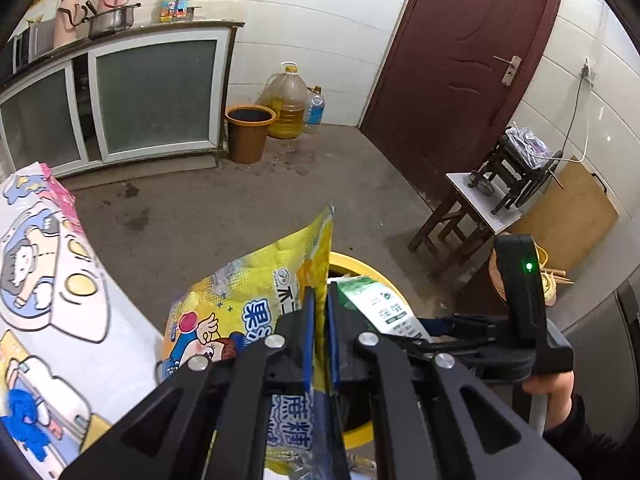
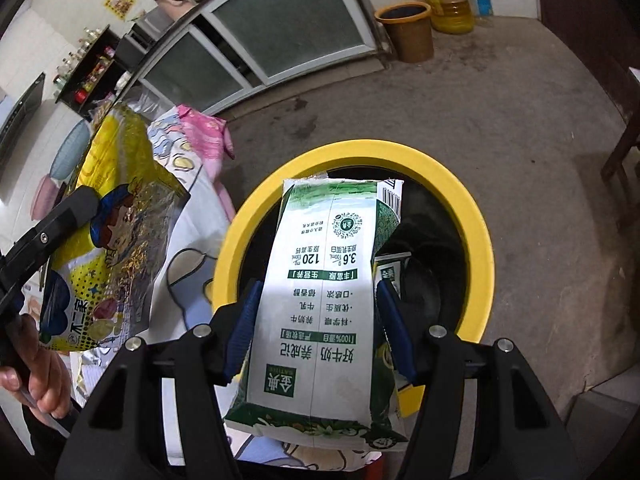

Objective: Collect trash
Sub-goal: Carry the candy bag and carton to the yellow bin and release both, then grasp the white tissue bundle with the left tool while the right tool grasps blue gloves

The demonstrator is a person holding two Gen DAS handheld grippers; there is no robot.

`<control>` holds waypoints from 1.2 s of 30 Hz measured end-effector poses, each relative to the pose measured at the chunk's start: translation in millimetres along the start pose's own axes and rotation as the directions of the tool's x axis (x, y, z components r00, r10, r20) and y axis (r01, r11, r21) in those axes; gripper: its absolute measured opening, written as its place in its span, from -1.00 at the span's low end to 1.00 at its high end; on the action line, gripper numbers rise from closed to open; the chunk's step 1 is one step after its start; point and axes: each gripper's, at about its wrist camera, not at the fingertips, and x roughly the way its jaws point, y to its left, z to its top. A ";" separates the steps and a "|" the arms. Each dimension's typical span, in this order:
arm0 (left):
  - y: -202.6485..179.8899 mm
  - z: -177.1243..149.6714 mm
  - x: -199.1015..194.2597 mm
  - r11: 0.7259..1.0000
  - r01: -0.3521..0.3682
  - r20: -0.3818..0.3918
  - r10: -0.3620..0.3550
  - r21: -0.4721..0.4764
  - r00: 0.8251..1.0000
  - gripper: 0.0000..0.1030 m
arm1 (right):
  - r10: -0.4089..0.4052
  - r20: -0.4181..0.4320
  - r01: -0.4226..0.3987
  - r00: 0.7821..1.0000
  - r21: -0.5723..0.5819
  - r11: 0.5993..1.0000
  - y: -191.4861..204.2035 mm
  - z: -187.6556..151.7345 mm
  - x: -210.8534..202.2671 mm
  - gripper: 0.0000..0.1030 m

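Right wrist view: right gripper (image 2: 316,332) fingers clamp a boxy green-and-white milk carton (image 2: 320,300) over the round yellow-rimmed bin (image 2: 476,216). Left gripper (image 1: 320,336) fingers pinch a crinkly yellow snack bag (image 1: 256,304); beyond, brown bucket (image 1: 248,132).

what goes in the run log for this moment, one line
left gripper: shut on yellow snack bag | right gripper: shut on milk carton, over yellow bin | nothing dropped yet

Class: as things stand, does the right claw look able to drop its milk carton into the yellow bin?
Probably yes. The right claw holds the milk carton right over the open mouth of the yellow bin, and nothing sits between them. The left claw's wrapper hangs off to the side.
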 end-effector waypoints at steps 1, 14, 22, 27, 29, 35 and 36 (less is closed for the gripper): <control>-1.1 0.4 3.1 1.000 -0.001 -0.003 0.001 -0.001 1.000 -0.85 | -0.008 0.000 0.008 1.000 0.004 1.000 -2.8 0.5 0.2 0.13; 1.6 2.1 -27.8 0.994 0.028 0.114 -0.016 -0.104 0.993 0.53 | -0.045 0.048 0.042 0.998 0.066 0.997 -31.5 -14.7 -29.9 0.42; 22.9 -32.8 -141.0 0.986 -0.079 0.257 0.115 -0.147 0.959 0.80 | 0.080 0.125 -0.079 0.989 -0.014 0.997 3.0 -23.3 -57.1 0.42; 59.0 -89.5 -229.0 0.957 -0.229 0.306 0.275 -0.179 0.912 0.84 | 0.163 0.165 -0.138 0.973 -0.152 0.979 55.1 -27.7 -64.8 0.42; 75.8 -110.3 -255.1 0.934 -0.293 0.301 0.346 -0.206 0.889 0.84 | 0.193 0.165 -0.157 0.967 -0.208 0.965 78.6 -29.2 -64.5 0.42; 132.0 -193.4 -331.8 0.802 -0.488 0.245 0.579 -0.345 0.778 0.84 | 0.230 0.124 -0.175 0.965 -0.347 0.921 152.7 -39.2 -47.9 0.42; 142.2 -209.0 -341.6 0.778 -0.503 0.226 0.604 -0.377 0.764 0.84 | 0.232 0.110 -0.176 0.966 -0.375 0.910 166.6 -41.4 -42.3 0.42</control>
